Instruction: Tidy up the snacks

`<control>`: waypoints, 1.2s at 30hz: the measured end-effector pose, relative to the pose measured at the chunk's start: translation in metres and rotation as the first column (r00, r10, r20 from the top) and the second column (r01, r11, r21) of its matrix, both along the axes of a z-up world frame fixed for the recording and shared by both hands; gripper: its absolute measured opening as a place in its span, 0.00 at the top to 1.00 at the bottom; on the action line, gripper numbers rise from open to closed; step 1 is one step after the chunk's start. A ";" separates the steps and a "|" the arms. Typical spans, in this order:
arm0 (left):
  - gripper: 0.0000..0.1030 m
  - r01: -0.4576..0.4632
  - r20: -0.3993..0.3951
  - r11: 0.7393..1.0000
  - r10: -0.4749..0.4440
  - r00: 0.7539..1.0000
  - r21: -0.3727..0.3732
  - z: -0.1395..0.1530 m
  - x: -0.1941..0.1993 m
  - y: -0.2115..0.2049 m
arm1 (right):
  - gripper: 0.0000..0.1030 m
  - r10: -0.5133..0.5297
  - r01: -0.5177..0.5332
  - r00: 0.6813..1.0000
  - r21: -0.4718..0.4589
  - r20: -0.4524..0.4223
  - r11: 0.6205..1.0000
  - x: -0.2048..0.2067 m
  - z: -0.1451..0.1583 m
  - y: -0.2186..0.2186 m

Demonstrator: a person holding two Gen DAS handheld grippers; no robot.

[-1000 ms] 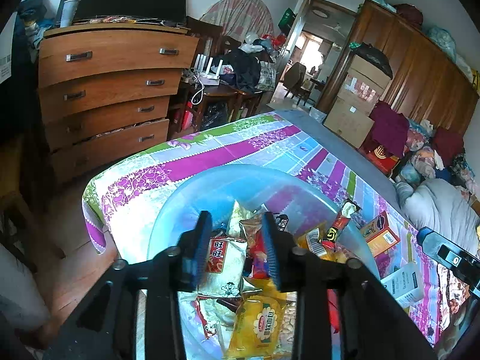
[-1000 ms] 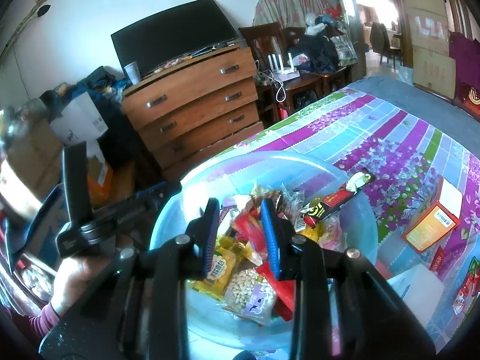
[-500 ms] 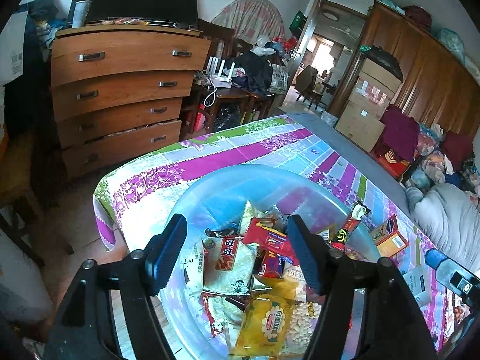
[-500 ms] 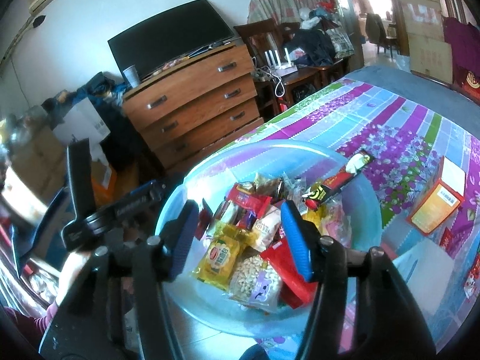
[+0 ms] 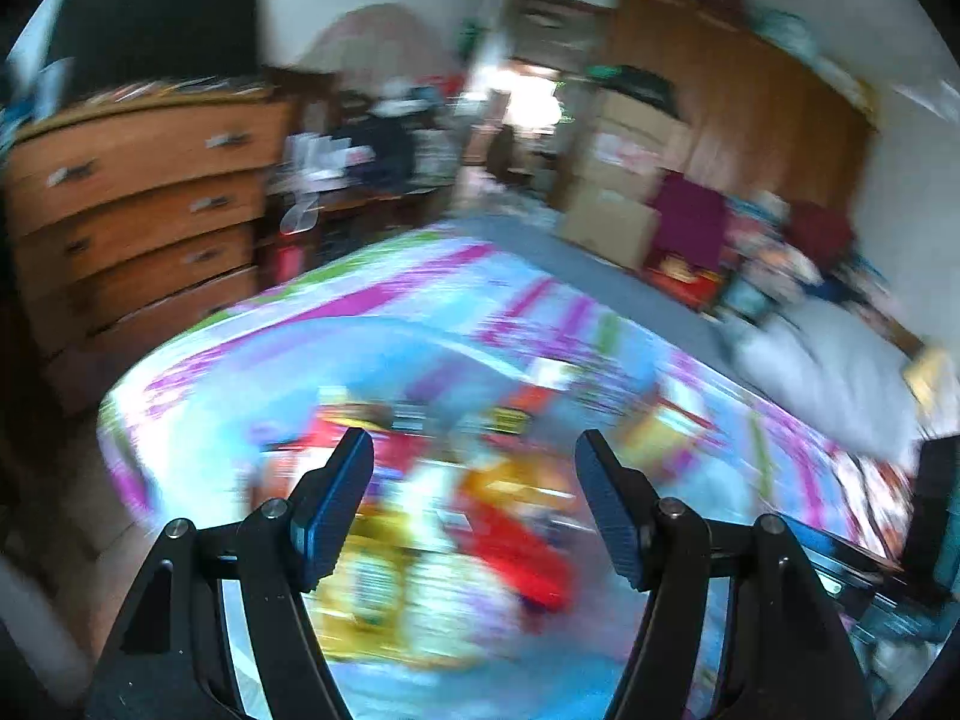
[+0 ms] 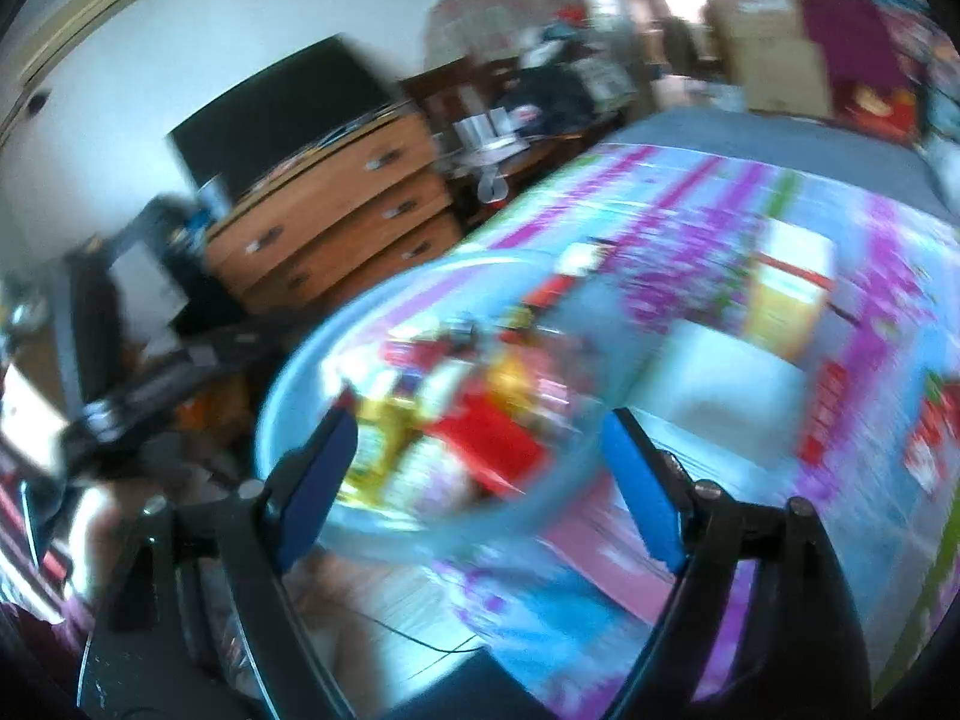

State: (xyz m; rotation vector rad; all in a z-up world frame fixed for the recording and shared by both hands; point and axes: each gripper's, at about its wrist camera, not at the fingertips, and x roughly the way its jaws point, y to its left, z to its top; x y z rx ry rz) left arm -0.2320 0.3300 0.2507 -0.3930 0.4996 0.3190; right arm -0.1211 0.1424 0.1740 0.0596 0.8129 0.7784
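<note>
Both views are blurred by motion. A clear blue plastic basin [image 6: 300,396] full of snack packets [image 6: 474,426] stands on the purple-striped tablecloth [image 6: 750,228]; it also shows in the left wrist view [image 5: 384,330], with snack packets [image 5: 510,534] inside. My left gripper [image 5: 474,504] is open and empty above the basin's near side. My right gripper [image 6: 480,480] is open and empty over the basin's near right rim. The left gripper's body shows at the left of the right wrist view [image 6: 138,402].
An orange snack box [image 6: 786,306] and a white box [image 6: 714,378] lie on the cloth right of the basin, with red packets [image 6: 834,414] beyond. A wooden chest of drawers [image 5: 138,210] with a dark TV [image 5: 156,30] stands behind the table.
Both grippers have opened wide, from nearly shut a second ago, and pulled back from the snacks. Both cameras are swinging to the right, blurring the views.
</note>
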 end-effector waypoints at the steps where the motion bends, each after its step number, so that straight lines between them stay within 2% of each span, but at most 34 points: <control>1: 0.31 0.053 0.009 0.998 -0.053 0.999 0.019 0.004 0.006 -0.021 | 0.18 -0.044 0.044 0.999 0.007 -0.010 0.999 0.004 -0.004 -0.020; 5: 0.31 0.234 0.017 0.971 -0.236 0.972 0.051 0.012 0.033 -0.094 | 0.19 -0.252 0.252 0.967 -0.010 -0.049 0.968 0.027 -0.028 -0.121; 9: 0.31 0.382 -0.007 0.923 -0.382 0.924 0.046 0.001 0.063 -0.159 | 0.19 -0.440 0.439 0.893 -0.031 -0.097 0.898 0.064 -0.060 -0.230; 13: 0.31 0.459 -0.052 0.887 -0.457 0.888 0.040 -0.019 0.090 -0.203 | 0.19 -0.556 0.560 0.814 -0.025 -0.166 0.828 0.112 -0.095 -0.315; 15: 0.31 0.482 -0.070 0.876 -0.479 0.875 0.027 -0.031 0.105 -0.219 | 0.19 -0.584 0.601 0.780 0.010 -0.224 0.799 0.142 -0.117 -0.352; 16: 0.31 0.493 -0.077 0.870 -0.490 0.868 0.020 -0.037 0.112 -0.225 | 0.19 -0.581 0.603 0.778 0.025 -0.238 0.797 0.153 -0.123 -0.361; 20: 0.31 0.511 -0.088 0.860 -0.508 0.857 0.011 -0.056 0.137 -0.241 | 0.19 -0.542 0.583 0.797 0.108 -0.265 0.805 0.203 -0.148 -0.383; 24: 0.31 0.520 -0.099 0.854 -0.517 0.850 0.009 -0.071 0.155 -0.250 | 0.18 -0.483 0.527 0.842 0.173 -0.242 0.832 0.245 -0.153 -0.377; 27: 0.31 0.541 -0.115 0.841 -0.536 0.836 0.015 -0.081 0.165 -0.260 | 0.18 -0.416 0.467 0.876 0.211 -0.243 0.859 0.274 -0.156 -0.369; 30: 0.31 0.554 -0.132 0.832 -0.549 0.825 0.005 -0.091 0.170 -0.266 | 0.18 -0.332 0.381 0.911 0.191 -0.246 0.905 0.303 -0.159 -0.347; 32: 0.31 0.560 -0.146 0.828 -0.554 0.820 0.000 -0.097 0.173 -0.270 | 0.18 -0.265 0.306 0.934 0.150 -0.239 0.940 0.313 -0.161 -0.328; 34: 0.31 0.563 -0.159 0.826 -0.557 0.815 -0.004 -0.101 0.174 -0.273 | 0.19 -0.199 0.202 0.964 -0.002 -0.178 0.979 0.320 -0.157 -0.295; 36: 0.31 0.565 -0.175 0.825 -0.557 0.812 -0.001 -0.105 0.175 -0.274 | 0.19 -0.159 0.140 0.983 -0.190 -0.089 0.972 0.322 -0.151 -0.266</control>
